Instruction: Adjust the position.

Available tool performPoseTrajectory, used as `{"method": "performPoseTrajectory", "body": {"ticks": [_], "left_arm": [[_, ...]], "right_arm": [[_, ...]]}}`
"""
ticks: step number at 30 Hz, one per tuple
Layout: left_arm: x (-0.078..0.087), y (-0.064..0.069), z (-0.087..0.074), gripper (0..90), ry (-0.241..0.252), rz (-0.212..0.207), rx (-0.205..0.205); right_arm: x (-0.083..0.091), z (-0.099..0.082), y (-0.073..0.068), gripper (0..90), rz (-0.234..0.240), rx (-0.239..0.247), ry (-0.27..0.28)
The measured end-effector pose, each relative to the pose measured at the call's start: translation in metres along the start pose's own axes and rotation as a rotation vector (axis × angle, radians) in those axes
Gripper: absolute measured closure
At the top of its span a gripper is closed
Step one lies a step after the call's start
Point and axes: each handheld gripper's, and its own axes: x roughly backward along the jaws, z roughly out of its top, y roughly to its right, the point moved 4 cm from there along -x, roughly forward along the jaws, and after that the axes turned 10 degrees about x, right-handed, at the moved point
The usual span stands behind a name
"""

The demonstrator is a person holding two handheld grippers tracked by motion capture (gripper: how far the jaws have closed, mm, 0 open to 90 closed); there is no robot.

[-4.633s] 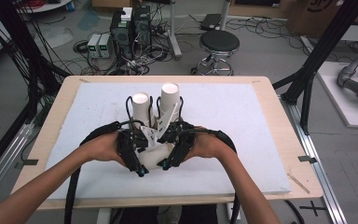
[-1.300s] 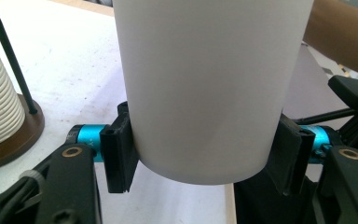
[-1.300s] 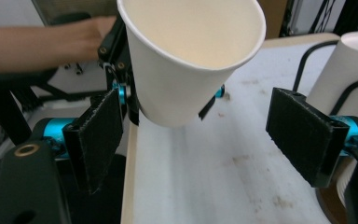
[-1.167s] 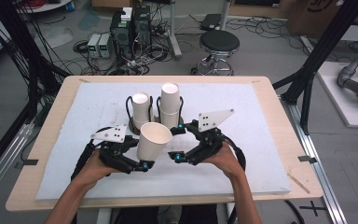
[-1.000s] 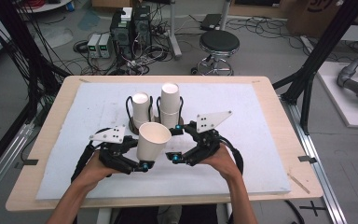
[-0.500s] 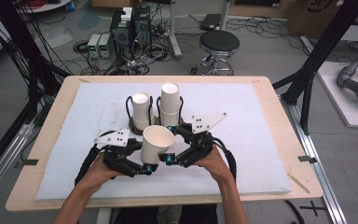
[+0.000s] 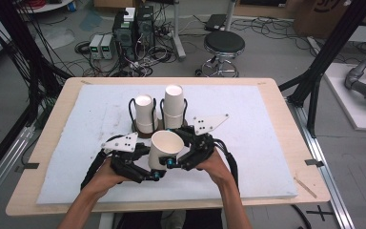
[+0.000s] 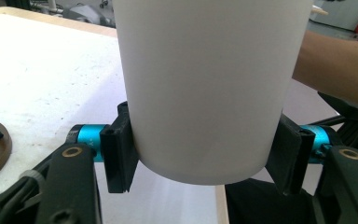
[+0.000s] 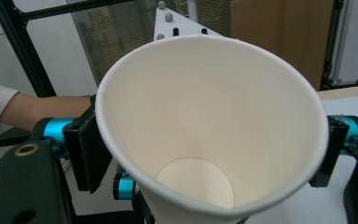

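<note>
A white paper cup [image 7: 166,148] is held upright above the front middle of the mat. My left gripper [image 7: 155,172] is shut on it near its base; in the left gripper view both black pads [image 8: 119,158] press the cup [image 8: 205,84] wall, around my left gripper [image 8: 200,158]. My right gripper [image 7: 172,155] comes in from the right. In the right gripper view the cup [image 9: 205,116] mouth faces the camera, and my right gripper [image 9: 209,154] stands open with a jaw close on each side of the cup's upper wall.
Behind the hands, two black wire holders on a brown base [image 7: 138,131] carry a single cup [image 7: 144,110] and a taller cup stack [image 7: 173,106]. A white foam mat [image 7: 267,138] covers the wooden table [image 7: 286,102]. A stool [image 7: 224,44] stands beyond.
My right gripper has slid left from beside the cup until its jaws flank the cup. The left gripper keeps its grip, and the cup has shifted slightly right and down.
</note>
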Motion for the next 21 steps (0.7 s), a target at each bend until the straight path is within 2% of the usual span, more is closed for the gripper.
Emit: {"method": "performPoseTrajectory", "body": {"ticks": [4,9,21], "left_arm": [[-0.0003,0.0003,0.0003,36.0,0.003,0.0,-0.001],[-0.0012,0.0011,0.0,36.1,-0.002,-0.003,-0.007],[-0.0009,0.0016,-0.0001,36.1,0.0,0.005,-0.026]], "right_arm": [[-0.001,-0.0006,-0.0004,20.5,0.019,0.002,-0.003],[-0.0026,-0.0013,0.0009,26.0,0.036,-0.001,0.007],[-0.0022,-0.0008,-0.0006,29.8,0.032,0.011,-0.001]]}}
